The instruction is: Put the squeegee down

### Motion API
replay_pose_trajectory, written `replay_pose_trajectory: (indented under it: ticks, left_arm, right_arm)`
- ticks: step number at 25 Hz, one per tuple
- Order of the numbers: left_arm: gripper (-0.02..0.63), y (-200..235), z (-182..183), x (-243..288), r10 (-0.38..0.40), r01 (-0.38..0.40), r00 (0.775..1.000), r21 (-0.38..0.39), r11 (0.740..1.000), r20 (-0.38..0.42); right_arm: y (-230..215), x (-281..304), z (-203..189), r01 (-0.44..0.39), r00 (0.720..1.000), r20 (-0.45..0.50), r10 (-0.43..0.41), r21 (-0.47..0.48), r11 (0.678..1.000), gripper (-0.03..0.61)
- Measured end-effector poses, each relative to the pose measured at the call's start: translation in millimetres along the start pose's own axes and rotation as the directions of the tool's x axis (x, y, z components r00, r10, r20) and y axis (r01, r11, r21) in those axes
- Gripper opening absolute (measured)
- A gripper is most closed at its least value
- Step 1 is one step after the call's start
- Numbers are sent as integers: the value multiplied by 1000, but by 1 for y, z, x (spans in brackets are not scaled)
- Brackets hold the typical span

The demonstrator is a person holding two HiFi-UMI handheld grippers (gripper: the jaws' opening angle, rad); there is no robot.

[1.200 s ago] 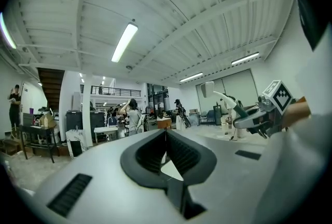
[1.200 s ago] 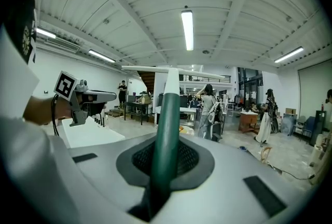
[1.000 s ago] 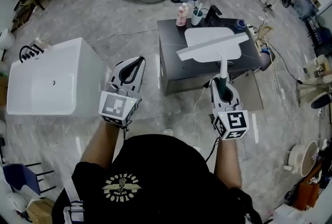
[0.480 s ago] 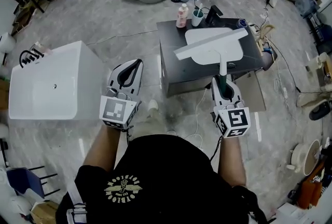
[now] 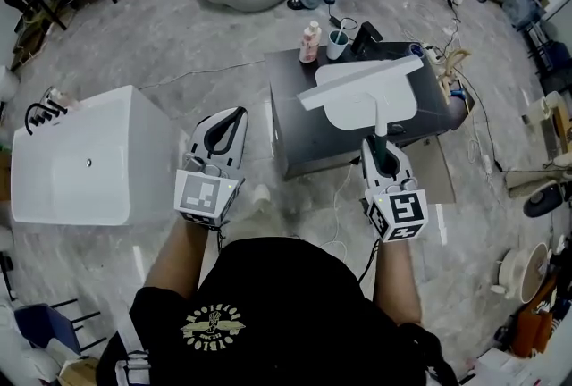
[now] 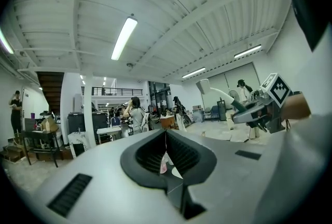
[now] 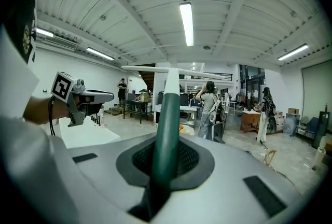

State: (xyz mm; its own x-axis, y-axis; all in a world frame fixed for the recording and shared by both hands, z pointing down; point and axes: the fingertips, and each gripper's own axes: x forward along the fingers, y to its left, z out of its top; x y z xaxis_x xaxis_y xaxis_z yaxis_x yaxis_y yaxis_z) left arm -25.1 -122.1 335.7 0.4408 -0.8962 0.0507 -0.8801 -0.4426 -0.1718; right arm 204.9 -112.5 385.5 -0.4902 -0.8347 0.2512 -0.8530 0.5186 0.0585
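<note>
dark counter (image 5: 290, 76): white basin (image 5: 357, 113), pink bottle (image 5: 310, 42), cup (image 5: 337, 45) on top

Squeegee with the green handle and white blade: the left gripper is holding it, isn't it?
No. The green-handled, white-bladed squeegee is held by the right gripper, not the left gripper. The right gripper view shows its jaws shut on the green handle.

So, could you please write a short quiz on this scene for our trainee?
1. Which gripper holds the white-bladed, green-handled squeegee?
2. True or false: the left gripper has its fingers shut with nothing between them.
3. In the head view, the squeegee's blade shows over: A) white bathtub, B) dark grey cabinet with white basin, C) beige cushion.
Key: 1 the right gripper; 2 true; 3 B.
</note>
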Motion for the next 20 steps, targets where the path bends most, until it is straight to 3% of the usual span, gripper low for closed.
replay_pose_trajectory:
  ticks: [5,12,20]
  left_arm:
    - [25,24,-1,28,4,-4,1000,1,1000,-31]
    - [25,47,-4,68,-17,17,1000,0,1000,3]
    - [25,64,-16,116,-79,79,997,-6,997,-7]
  right_arm:
    - [-10,31,7,5,1000,-10,-5,7,1000,44]
    - [-25,71,10,16,1000,-26,-16,18,1000,44]
    - [-41,112,12,40,998,-50,-38,35,999,44]
